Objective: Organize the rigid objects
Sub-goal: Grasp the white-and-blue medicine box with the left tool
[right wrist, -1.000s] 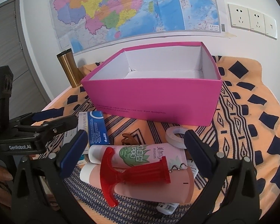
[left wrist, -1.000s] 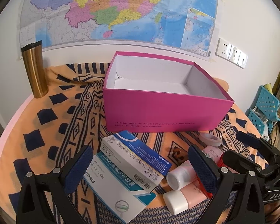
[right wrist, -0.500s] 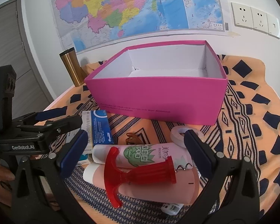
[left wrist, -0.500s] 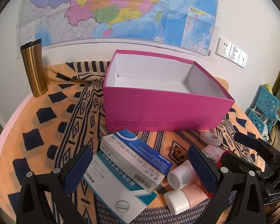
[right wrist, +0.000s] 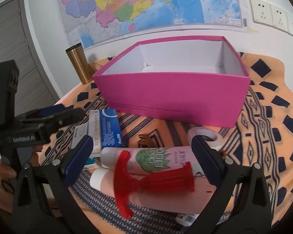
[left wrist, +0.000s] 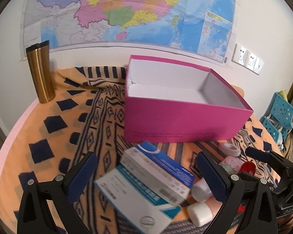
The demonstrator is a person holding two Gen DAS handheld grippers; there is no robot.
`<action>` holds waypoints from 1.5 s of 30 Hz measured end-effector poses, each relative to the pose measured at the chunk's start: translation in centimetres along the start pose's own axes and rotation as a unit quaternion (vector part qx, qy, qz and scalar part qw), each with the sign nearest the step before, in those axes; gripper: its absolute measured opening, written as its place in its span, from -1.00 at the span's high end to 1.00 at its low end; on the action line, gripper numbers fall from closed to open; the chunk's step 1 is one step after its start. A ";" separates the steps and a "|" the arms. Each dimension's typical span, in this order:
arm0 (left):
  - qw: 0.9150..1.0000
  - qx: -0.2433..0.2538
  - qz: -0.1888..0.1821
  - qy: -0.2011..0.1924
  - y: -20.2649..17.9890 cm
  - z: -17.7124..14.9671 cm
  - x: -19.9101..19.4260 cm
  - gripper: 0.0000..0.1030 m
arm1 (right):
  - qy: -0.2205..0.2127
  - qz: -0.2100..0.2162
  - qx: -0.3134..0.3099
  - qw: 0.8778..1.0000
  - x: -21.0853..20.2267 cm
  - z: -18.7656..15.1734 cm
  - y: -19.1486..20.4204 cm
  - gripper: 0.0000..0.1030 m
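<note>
Approach for first pick: both grippers spread wide, holding nothing
Centre left gripper over blue medicine box; right gripper straddles red corkscrew; deposit in pink box

Both wrist fisheyes look forward and slightly down from low over the patterned orange cloth, the left from the left, the right close on the right, sharing the open magenta cardboard box and wall map.
</note>
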State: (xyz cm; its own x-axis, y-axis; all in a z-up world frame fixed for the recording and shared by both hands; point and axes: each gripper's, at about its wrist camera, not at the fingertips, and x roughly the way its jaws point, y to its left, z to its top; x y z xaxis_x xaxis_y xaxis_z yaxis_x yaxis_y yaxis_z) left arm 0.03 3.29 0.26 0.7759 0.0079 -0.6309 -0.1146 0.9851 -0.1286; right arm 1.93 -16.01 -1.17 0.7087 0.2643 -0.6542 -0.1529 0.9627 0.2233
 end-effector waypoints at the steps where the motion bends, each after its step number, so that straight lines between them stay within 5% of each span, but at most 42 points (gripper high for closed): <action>1: 1.000 0.003 0.001 -0.002 0.3 0.2 0.1 -1.00 | 0.003 0.006 -0.002 1.000 0.2 0.0 0.2 -0.89; 17: 0.996 0.075 -0.039 0.037 0.7 1.8 4.6 -0.69 | 0.058 0.098 -0.052 0.992 2.7 -0.3 4.7 -0.15; 26: 0.990 0.082 -0.083 0.076 1.4 1.7 6.6 -0.42 | 0.105 0.159 -0.066 0.979 3.8 -1.1 7.1 -0.08; 30: 0.985 0.081 -0.113 0.101 1.6 1.1 7.0 -0.28 | 0.116 0.143 -0.065 0.981 4.8 -1.2 7.6 -0.08; 45: 0.979 0.023 -0.163 0.117 4.9 -1.9 3.3 -0.27 | 0.117 0.113 -0.073 0.984 7.2 0.4 7.3 -0.11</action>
State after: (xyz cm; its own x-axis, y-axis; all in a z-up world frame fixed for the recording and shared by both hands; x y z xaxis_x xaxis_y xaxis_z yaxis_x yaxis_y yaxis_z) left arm 0.87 7.78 -3.89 0.6028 -0.3417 -0.7210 0.1477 0.9358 -0.3201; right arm 6.15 -7.07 -3.96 0.4696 0.4623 -0.7522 -0.3972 0.8715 0.2876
